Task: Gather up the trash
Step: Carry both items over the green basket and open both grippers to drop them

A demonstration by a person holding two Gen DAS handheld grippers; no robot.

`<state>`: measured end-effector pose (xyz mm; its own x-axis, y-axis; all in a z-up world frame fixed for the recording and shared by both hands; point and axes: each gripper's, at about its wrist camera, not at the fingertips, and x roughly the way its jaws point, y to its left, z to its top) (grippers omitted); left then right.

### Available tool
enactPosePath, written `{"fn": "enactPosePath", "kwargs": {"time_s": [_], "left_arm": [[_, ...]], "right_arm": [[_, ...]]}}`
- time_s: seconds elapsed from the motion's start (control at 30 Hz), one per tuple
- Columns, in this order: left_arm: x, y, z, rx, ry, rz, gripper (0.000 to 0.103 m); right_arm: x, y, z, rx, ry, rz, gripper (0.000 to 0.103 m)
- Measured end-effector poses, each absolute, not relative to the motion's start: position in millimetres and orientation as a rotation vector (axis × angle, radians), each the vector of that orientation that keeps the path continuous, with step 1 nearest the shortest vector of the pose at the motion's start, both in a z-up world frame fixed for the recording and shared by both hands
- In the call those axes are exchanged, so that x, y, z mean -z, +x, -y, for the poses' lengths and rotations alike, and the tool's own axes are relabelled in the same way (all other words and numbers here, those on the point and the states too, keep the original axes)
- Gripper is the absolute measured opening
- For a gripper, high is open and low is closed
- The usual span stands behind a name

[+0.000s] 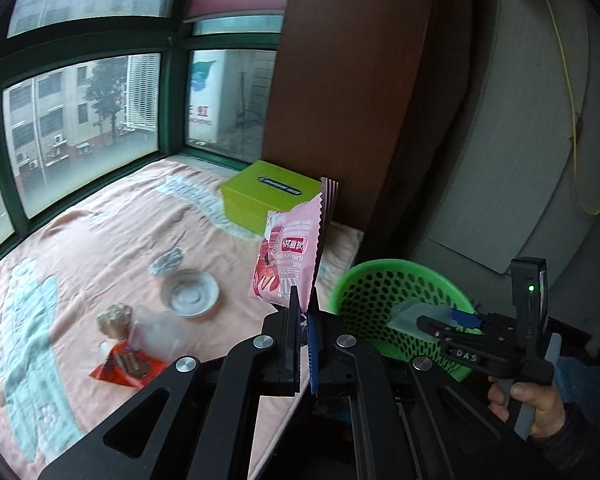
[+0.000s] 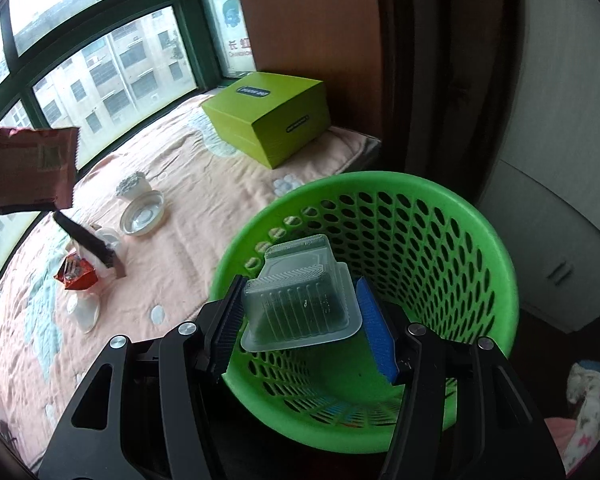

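In the left wrist view my left gripper [image 1: 305, 306] is shut on the bottom edge of a pink snack wrapper [image 1: 286, 252], which stands upright above the bed's edge. To its right is a green perforated basket [image 1: 380, 266]. My right gripper [image 2: 300, 312] is shut on a clear plastic tray [image 2: 300, 304] and holds it tilted over the mouth of the basket [image 2: 480, 216]. The left view shows that right gripper [image 1: 452, 320] over the basket, with a person's hand [image 1: 534, 400] on its handle. The pink wrapper [image 2: 32, 164] shows at the left edge of the right view.
On the pink bed cover [image 1: 100, 232] lie a clear round lid [image 1: 190, 292], crumpled foil [image 1: 166, 262], an orange wrapper [image 1: 124, 368], a crumpled ball [image 1: 114, 316] and a blurred clear cup [image 1: 156, 332]. A lime-green box [image 2: 272, 120] sits by the brown cabinet. Windows line the far side.
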<state>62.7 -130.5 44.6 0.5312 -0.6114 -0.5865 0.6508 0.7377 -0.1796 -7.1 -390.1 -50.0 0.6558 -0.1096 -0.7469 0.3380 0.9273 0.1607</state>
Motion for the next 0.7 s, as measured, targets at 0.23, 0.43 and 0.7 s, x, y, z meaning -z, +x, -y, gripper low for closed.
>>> {"fn": "enactPosePath", "kwargs": {"time_s": [0.23, 0.43, 0.7], "left_arm": [[-34.3, 63.8, 198.4, 0.868, 0.105, -0.711, 0.003], [-19.1, 67.8, 234.2, 0.934, 0.111, -0.774, 0.003], [-1.1, 60.7, 268.9, 0.986, 0.164, -0.837, 0.004]], "right_arm": [[54.2, -21.1, 409.0, 0.28, 0.325, -0.818, 0.058], [49.1, -33.8, 419.9, 0.305, 0.341, -0.786, 0.066], [40.9, -49.0, 433.5, 0.348, 0.348, -0.743, 0.067]]}}
